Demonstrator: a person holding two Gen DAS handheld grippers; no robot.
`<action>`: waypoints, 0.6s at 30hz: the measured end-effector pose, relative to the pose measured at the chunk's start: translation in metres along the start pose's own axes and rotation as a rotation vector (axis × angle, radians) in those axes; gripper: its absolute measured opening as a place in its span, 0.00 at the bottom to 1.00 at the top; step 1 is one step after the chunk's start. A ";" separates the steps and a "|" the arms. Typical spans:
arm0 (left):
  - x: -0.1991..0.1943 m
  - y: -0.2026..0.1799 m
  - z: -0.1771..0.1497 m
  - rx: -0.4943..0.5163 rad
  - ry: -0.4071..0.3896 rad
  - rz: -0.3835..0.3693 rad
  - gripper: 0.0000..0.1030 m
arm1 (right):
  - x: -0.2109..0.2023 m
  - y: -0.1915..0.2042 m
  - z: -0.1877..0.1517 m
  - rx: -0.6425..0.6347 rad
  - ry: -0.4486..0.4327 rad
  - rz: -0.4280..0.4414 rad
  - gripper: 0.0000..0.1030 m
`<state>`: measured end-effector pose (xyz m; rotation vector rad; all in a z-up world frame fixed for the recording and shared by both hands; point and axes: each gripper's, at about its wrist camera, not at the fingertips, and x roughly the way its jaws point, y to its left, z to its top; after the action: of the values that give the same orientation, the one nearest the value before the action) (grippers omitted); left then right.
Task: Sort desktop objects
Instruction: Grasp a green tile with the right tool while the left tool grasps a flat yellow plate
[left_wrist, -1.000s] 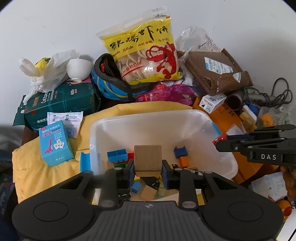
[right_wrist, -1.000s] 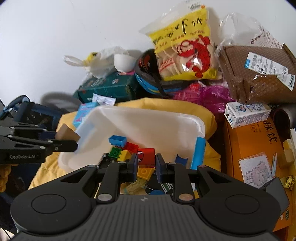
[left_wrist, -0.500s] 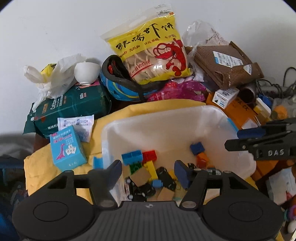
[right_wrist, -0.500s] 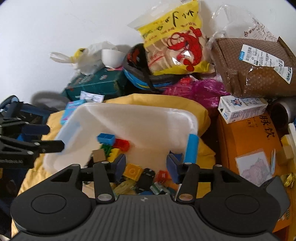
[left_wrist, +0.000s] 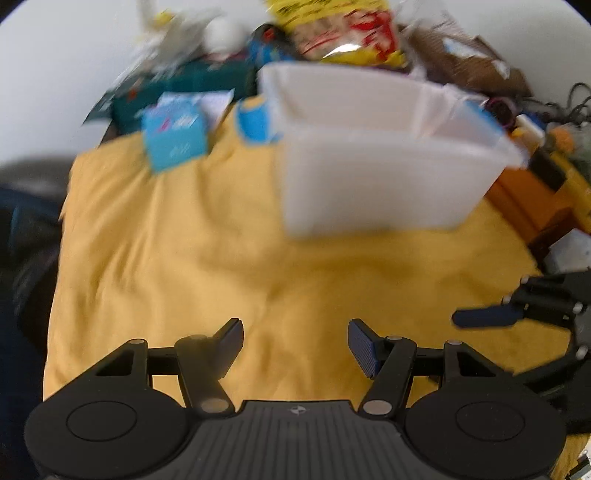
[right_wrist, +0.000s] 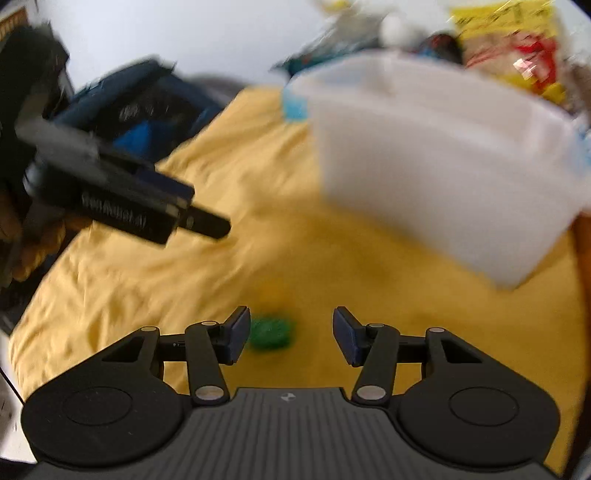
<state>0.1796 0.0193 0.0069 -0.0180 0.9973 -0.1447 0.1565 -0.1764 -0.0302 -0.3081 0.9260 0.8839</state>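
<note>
Both views are blurred by motion. My left gripper (left_wrist: 295, 343) is open over bare yellow cloth (left_wrist: 184, 258), nothing between its fingers. The white plastic bin (left_wrist: 376, 177) stands beyond it; its contents are hidden by its near wall. My right gripper (right_wrist: 291, 332) is open low above the cloth (right_wrist: 369, 295), and a small green block (right_wrist: 271, 332) lies on the cloth between its fingers, nearer the left finger. The bin (right_wrist: 436, 162) stands farther off on the right. The left gripper (right_wrist: 122, 199) shows at the left of the right wrist view, the right gripper (left_wrist: 491, 317) at the right edge of the left wrist view.
A light blue card box (left_wrist: 173, 136) and a blue bin clip (left_wrist: 255, 118) sit left of the bin. A yellow snack bag (left_wrist: 343, 33), a teal pack (left_wrist: 177, 88) and a brown parcel (left_wrist: 476, 62) pile up behind. An orange box (left_wrist: 524, 195) lies on the right.
Both grippers have pulled back from above the bin and dropped toward the near cloth. The left let go of the tan wooden block, the right a red brick, into the bin; both stand open.
</note>
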 end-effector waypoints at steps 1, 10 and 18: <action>0.001 0.004 -0.007 -0.018 0.011 -0.001 0.64 | 0.008 0.005 -0.001 -0.010 0.008 -0.008 0.52; 0.006 -0.003 -0.030 -0.006 0.050 -0.029 0.64 | 0.019 -0.003 0.000 0.025 0.003 -0.003 0.38; 0.042 -0.051 -0.022 0.109 0.064 -0.104 0.64 | -0.039 -0.053 -0.025 0.163 -0.042 -0.085 0.38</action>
<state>0.1779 -0.0360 -0.0355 0.0342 1.0518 -0.2964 0.1725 -0.2439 -0.0206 -0.1867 0.9329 0.7303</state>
